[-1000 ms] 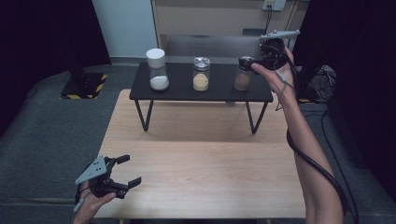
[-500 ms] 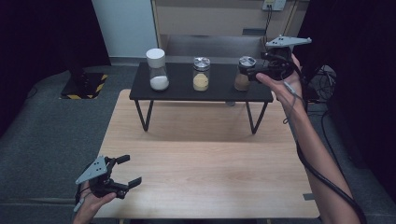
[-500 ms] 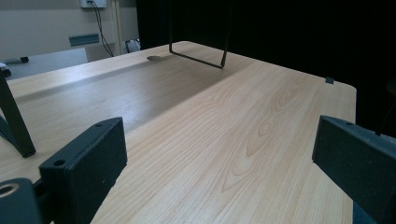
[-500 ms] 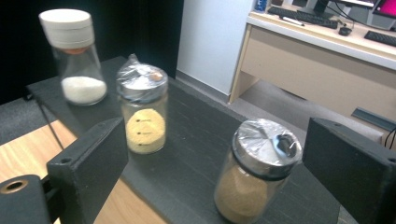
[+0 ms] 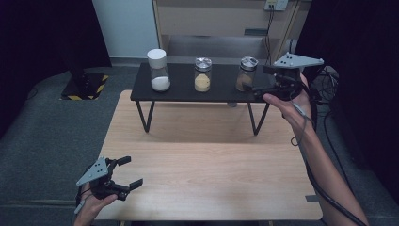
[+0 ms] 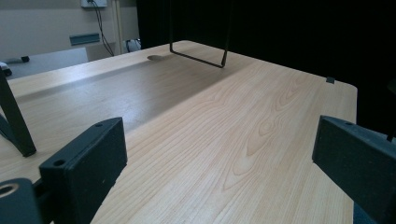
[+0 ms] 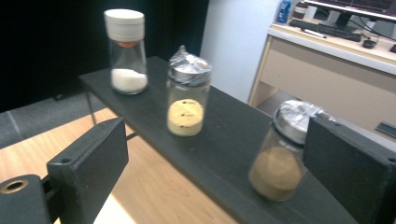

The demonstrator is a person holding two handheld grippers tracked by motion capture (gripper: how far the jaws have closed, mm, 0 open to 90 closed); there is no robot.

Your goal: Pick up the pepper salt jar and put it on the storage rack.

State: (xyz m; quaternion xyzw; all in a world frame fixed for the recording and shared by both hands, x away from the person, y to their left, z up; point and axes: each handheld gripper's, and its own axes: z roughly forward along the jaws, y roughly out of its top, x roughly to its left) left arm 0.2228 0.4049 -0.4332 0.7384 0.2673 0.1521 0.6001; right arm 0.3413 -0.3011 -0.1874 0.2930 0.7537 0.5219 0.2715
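Observation:
Three jars stand in a row on a low black stand point(image 5: 183, 92): one with a white lid and white powder point(image 5: 157, 70) point(image 7: 125, 51), one with yellow powder point(image 5: 203, 74) point(image 7: 187, 100), one with brown powder point(image 5: 246, 74) point(image 7: 280, 158). My right gripper point(image 5: 261, 80) point(image 7: 217, 156) hovers at the stand's right end, just right of the brown jar, open and pointing left along the row; nothing is between its jaws. My left gripper point(image 5: 131, 172) point(image 6: 215, 154) rests open over the wooden table's point(image 5: 211, 160) near left corner, holding nothing.
The stand's thin wire legs point(image 5: 143, 115) rise from the far half of the table. A cable point(image 5: 310, 155) trails along the right forearm. A cabinet point(image 5: 211, 19) stands behind the table, and grey carpet point(image 5: 51, 127) surrounds it.
My right gripper has drawn back from beside the brown jar toward the near right, sinking a little, with its jaws still open. The left gripper has stayed put.

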